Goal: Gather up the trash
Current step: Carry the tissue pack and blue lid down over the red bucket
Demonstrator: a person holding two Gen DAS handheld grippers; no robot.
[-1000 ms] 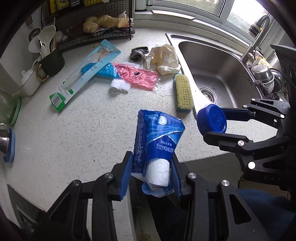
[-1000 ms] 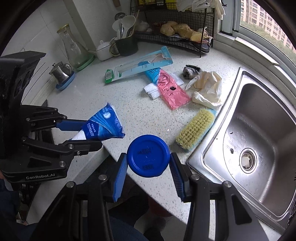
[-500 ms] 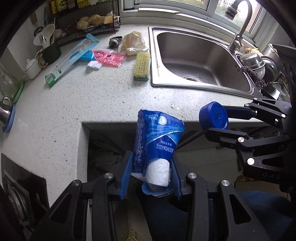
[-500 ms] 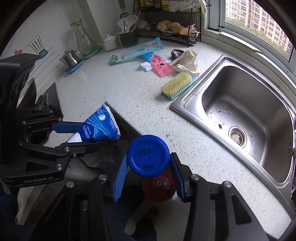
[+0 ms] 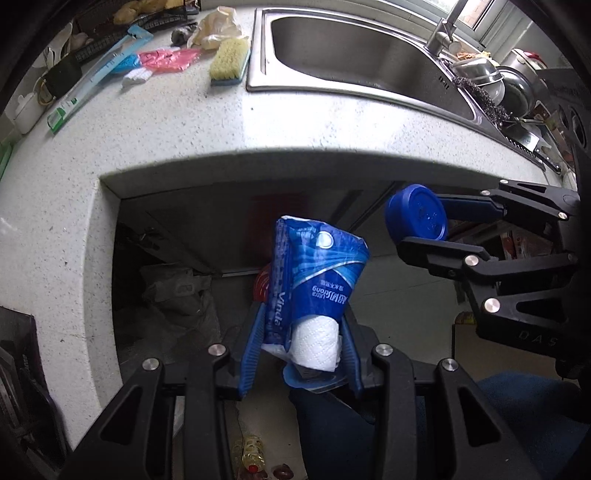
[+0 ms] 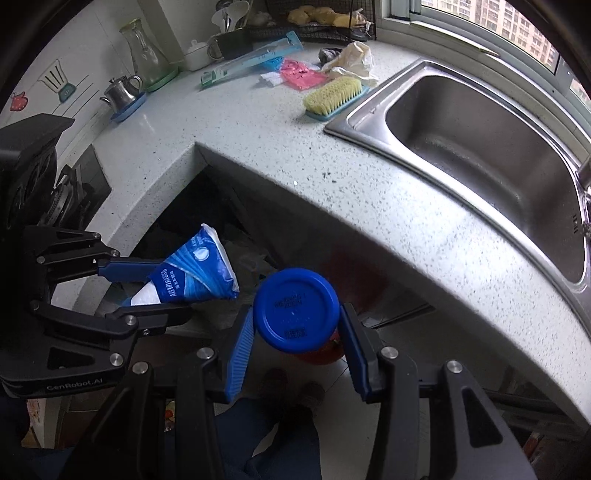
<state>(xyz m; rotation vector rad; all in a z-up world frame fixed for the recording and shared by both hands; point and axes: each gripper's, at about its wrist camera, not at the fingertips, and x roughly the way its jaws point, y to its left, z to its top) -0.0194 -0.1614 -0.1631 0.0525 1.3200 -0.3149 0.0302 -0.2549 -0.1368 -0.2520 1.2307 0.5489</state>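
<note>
My left gripper is shut on a blue tissue pack with a white roll showing at its base; the pack also shows in the right wrist view. My right gripper is shut on a round blue lid, which also shows in the left wrist view. Both are held off the counter edge, above the floor. A red bin shows partly below the lid. A pink wrapper, a long blue package and crumpled beige paper lie far back on the counter.
The speckled white counter curves in front, with dark open space and a grey bag beneath. A steel sink is at the right. A yellow scrub brush lies beside it. A bottle lies on the floor.
Both grippers have pulled back and down from the counter with their loads. The counter edge, the space under it and the floor have come into view.
</note>
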